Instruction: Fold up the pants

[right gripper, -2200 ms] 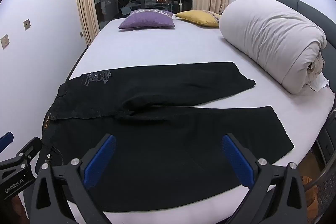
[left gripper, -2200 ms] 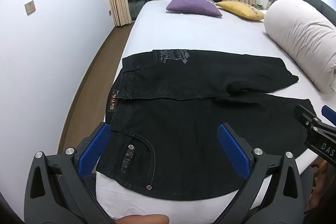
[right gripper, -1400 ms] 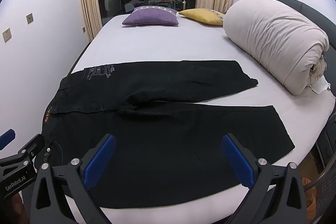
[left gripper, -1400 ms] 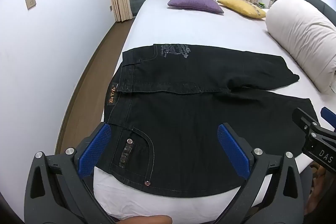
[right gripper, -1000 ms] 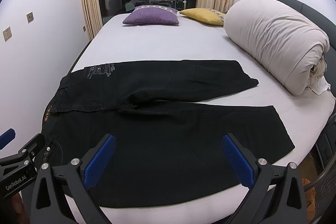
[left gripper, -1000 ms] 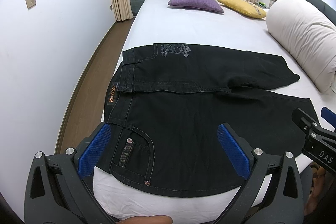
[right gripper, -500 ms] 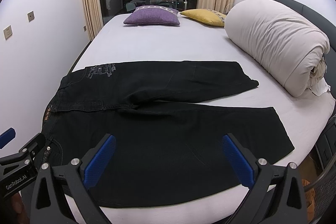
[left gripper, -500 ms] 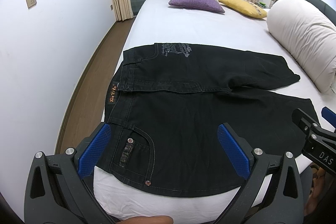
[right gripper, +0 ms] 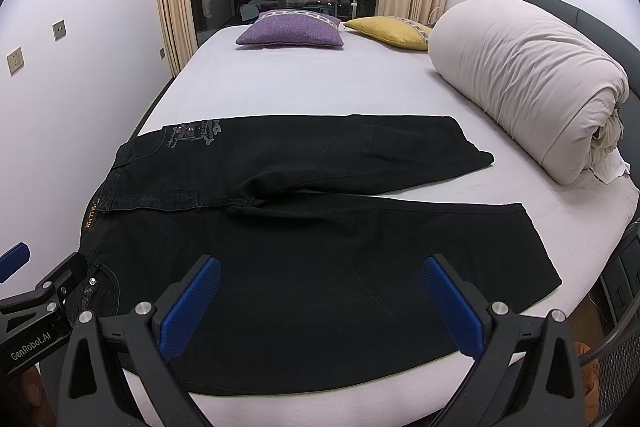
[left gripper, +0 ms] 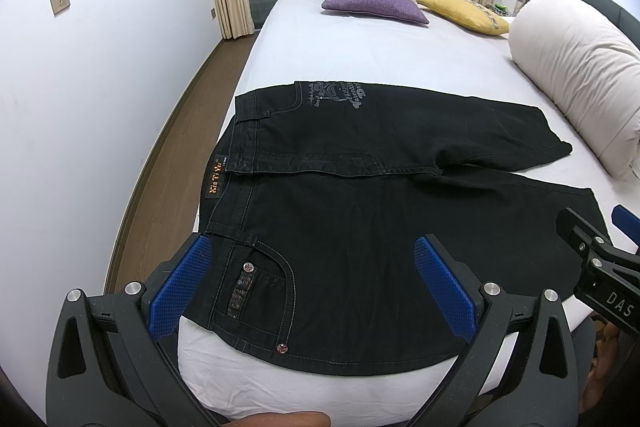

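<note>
Black denim pants (left gripper: 360, 195) lie flat on the white bed, waistband to the left, both legs spread out to the right; they also show in the right wrist view (right gripper: 312, 227). My left gripper (left gripper: 312, 283) is open and empty, held above the near pocket and waistband end. My right gripper (right gripper: 320, 303) is open and empty, held above the near leg. Each gripper's side shows at the edge of the other's view.
A large rolled cream duvet (right gripper: 528, 83) lies along the right side of the bed. A purple pillow (right gripper: 290, 33) and a yellow pillow (right gripper: 388, 31) sit at the far end. The white wall and wooden floor (left gripper: 160, 163) run along the left.
Both grippers have drawn back and risen slightly, so the pants sit a little farther away. Both stay open; the pants have not moved.
</note>
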A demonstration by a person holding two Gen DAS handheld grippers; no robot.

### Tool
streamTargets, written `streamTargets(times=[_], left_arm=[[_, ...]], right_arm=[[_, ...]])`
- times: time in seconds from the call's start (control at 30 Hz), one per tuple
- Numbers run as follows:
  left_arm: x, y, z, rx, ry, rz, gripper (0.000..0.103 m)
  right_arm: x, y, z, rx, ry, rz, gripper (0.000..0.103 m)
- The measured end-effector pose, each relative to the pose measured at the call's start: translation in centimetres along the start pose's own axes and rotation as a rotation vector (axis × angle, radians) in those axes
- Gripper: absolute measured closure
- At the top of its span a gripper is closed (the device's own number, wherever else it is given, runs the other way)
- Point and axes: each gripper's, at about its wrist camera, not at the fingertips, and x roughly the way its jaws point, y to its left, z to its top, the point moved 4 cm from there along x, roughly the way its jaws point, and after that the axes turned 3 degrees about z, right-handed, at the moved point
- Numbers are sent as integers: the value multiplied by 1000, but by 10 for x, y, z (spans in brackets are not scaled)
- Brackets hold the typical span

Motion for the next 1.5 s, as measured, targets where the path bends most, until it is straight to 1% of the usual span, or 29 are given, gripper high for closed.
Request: streamTargets(times=[0.57,1.13,1.27,1.37,1.43,1.5], left_arm=[[0,0,0,-1,1,-1,0],[7,0,-8,-3,12,-2,0],[9,-1,-7,12,6,15,0],[14,-3,-7,34,-1,35,0],[21,-3,-6,51,10,37,0],[28,-1,-2,87,0,37,0]], right_arm=[[1,3,-2,-4,2,1,0],[1,7,-8,-6,14,4,0],[5,7,-7,-12,23,8,0],[7,6,-5,-23,28,22,0],[11,5,-2,-38,32,57,0],[15,4,3,-61,28,104,0]])
